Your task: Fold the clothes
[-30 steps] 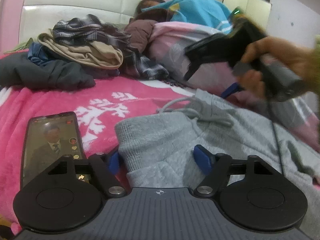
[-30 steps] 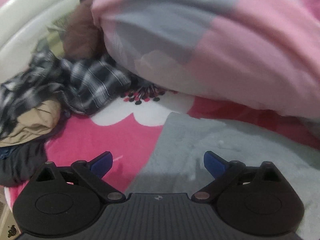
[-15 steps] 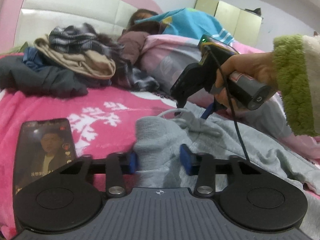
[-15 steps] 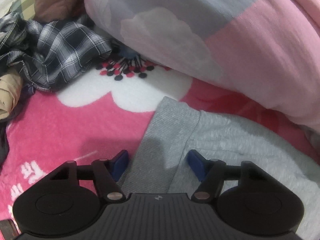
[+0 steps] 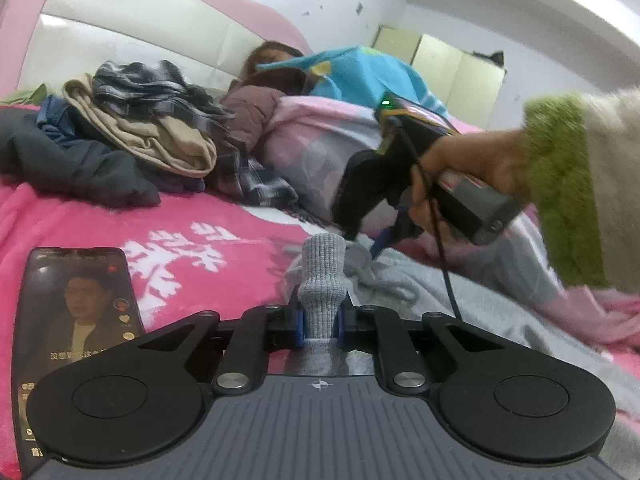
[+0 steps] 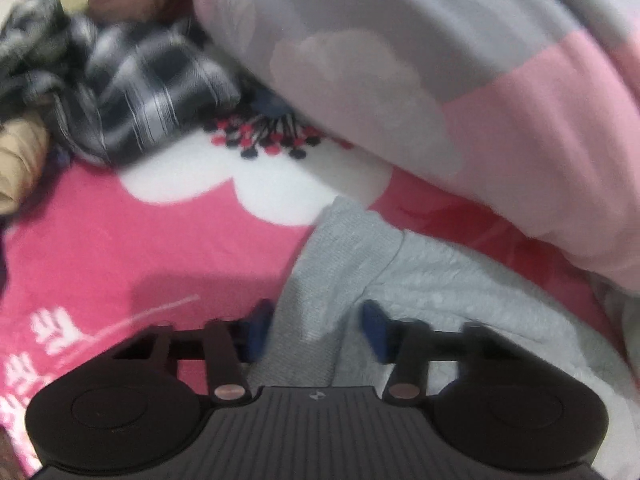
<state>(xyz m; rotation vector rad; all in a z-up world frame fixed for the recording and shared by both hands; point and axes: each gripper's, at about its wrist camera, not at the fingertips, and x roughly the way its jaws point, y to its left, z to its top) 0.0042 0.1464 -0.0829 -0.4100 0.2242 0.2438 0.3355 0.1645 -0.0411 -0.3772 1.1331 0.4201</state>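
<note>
In the left wrist view, a grey knitted garment point(image 5: 420, 292) is lying spread on a pink fleece blanket point(image 5: 100, 224) covering the bed. Its ribbed band is being pinched into a narrow upright fold by the left claw point(image 5: 320, 326), whose jaws have just been closing and are now clenched on the cloth. A grey drawstring point(image 5: 376, 280) is curling loosely just behind the fold. A phone point(image 5: 76, 320) with a lit screen is lying flat on the blanket to the left. Crumpled clothes point(image 5: 152, 136), checked, tan and dark, are being heaped near the padded headboard point(image 5: 132, 28). The right claw point(image 5: 362, 242) is being held by a hand point(image 5: 460, 164) in a fuzzy green sleeve.

In the right wrist view, which is blurred, the ribbed edge of the garment point(image 6: 344, 264) is lying between the right claw's point(image 6: 316, 330) jaws, which have just been closing; the left pad is touching the cloth, the right one is standing slightly apart. A puffy pink and grey quilt point(image 6: 460, 80) is bulging behind.
</note>
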